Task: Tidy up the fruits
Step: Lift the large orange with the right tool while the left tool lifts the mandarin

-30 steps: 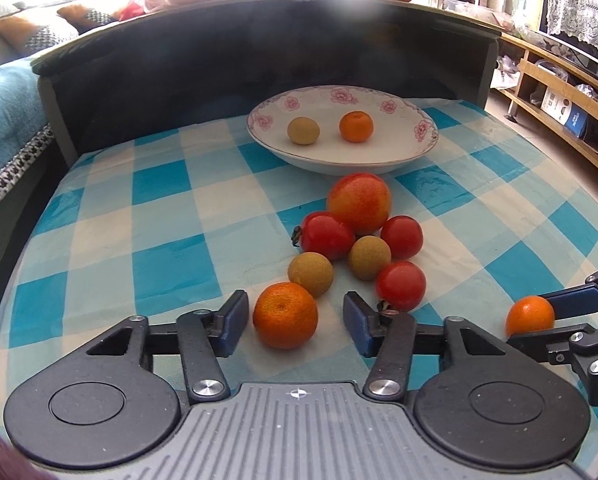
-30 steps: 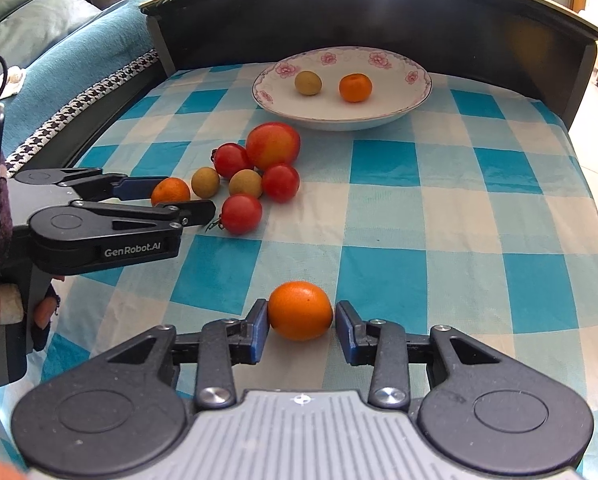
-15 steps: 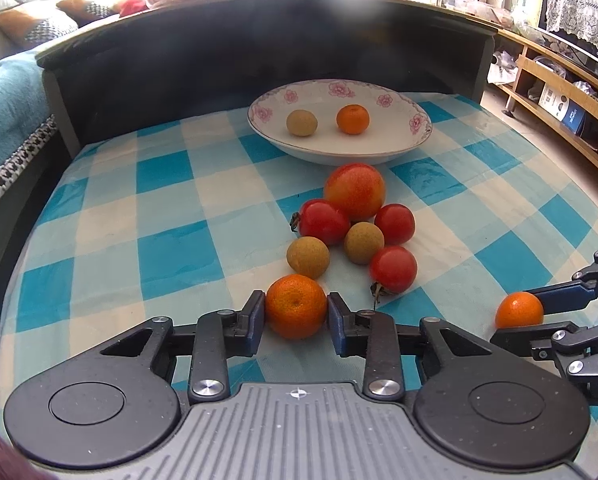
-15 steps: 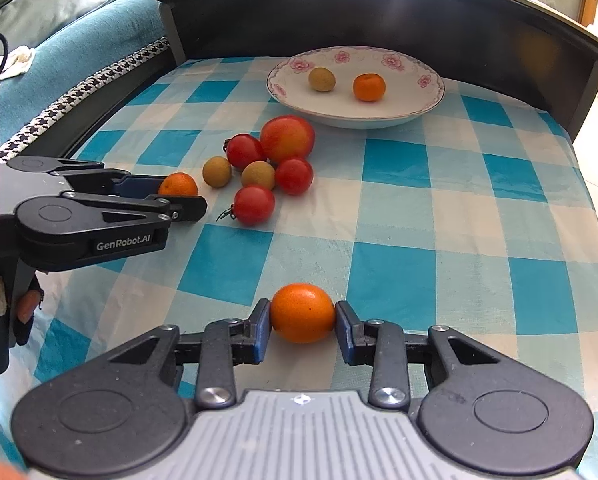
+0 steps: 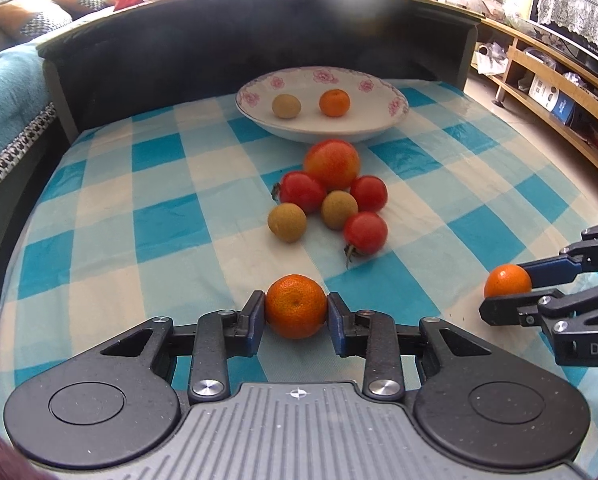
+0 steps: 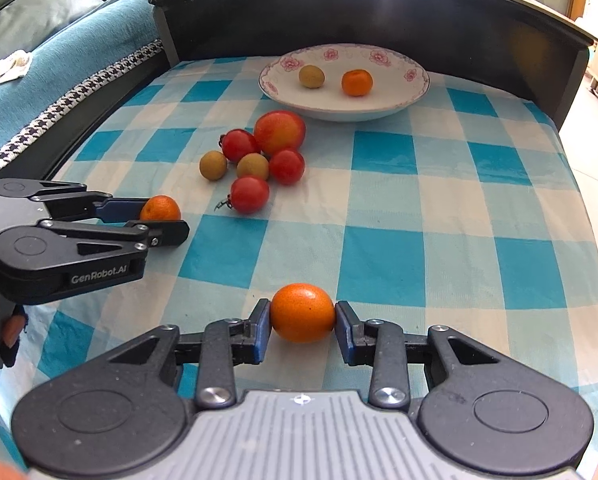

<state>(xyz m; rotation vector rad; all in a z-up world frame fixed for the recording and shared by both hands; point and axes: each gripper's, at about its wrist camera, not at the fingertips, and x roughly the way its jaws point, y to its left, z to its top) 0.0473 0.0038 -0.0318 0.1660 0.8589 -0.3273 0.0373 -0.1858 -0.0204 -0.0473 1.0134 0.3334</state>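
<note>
My left gripper [image 5: 296, 312] is shut on a small mandarin [image 5: 296, 306] just above the checked cloth. My right gripper [image 6: 302, 318] is shut on a second mandarin [image 6: 302, 312]; in the left wrist view that mandarin [image 5: 507, 280] shows at the right edge. A flowered white bowl [image 5: 379, 128] at the back holds a longan [image 5: 286, 106] and an orange [image 5: 334, 102]. Between bowl and grippers lies a cluster: a big red-orange fruit [image 5: 331, 163], three red tomatoes [image 5: 365, 232] and two brown longans [image 5: 287, 222].
A dark raised rim [image 5: 259, 40] curves round the table's back and sides. The blue-and-white checked cloth [image 6: 439, 208] covers the top. A teal sofa [image 6: 59, 64] stands left, wooden shelves [image 5: 559, 92] right.
The left gripper closed from open onto its mandarin and drew back from the cluster. The right gripper stayed shut on its mandarin and moved slightly forward.
</note>
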